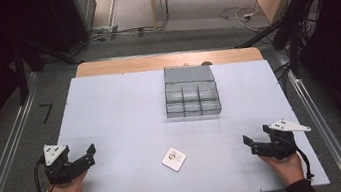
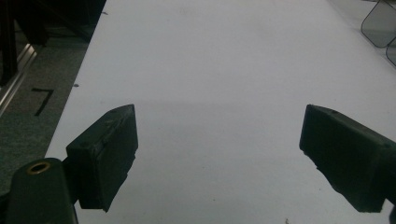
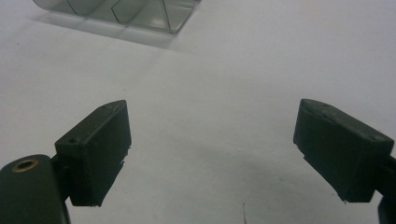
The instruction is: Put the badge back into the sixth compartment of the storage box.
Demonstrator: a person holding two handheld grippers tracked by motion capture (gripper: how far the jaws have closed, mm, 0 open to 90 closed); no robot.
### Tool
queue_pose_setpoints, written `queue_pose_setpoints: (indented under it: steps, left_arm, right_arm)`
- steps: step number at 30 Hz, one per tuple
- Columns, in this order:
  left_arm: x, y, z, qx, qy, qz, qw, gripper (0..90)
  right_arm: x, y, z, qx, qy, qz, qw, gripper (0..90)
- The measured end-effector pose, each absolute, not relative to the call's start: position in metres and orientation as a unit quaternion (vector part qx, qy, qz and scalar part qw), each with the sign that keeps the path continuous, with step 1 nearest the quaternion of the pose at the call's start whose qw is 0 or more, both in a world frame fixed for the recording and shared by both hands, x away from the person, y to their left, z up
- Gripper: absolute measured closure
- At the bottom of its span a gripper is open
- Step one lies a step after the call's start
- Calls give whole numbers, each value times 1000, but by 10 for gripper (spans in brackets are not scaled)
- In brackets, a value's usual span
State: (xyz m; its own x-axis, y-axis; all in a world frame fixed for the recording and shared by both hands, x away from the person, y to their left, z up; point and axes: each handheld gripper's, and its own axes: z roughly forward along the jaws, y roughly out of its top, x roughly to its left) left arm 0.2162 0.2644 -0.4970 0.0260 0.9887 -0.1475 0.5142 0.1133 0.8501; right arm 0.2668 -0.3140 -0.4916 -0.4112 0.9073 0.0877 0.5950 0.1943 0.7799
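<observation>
Well ahead of your left tongs (image 1: 91, 155) and right tongs (image 1: 249, 145), between the two and near the far edge of the white table (image 1: 119, 108), you have a grey see-through divided box (image 1: 191, 95). Out to the side of your left tongs, off the table, a black 7 (image 1: 46, 113) marks the grey floor (image 1: 116, 48). Cables (image 1: 235, 15) lie on that floor far beyond the box.
</observation>
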Motion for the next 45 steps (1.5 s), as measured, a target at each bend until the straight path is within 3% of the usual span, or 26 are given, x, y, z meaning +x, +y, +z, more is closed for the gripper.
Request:
queue_pose_setpoints:
  steps: [45]
  left_arm:
    - [217, 263, -496, 598, 629, 299, 397, 118]
  right_arm:
    - [271, -269, -492, 466, 770, 398, 176, 59]
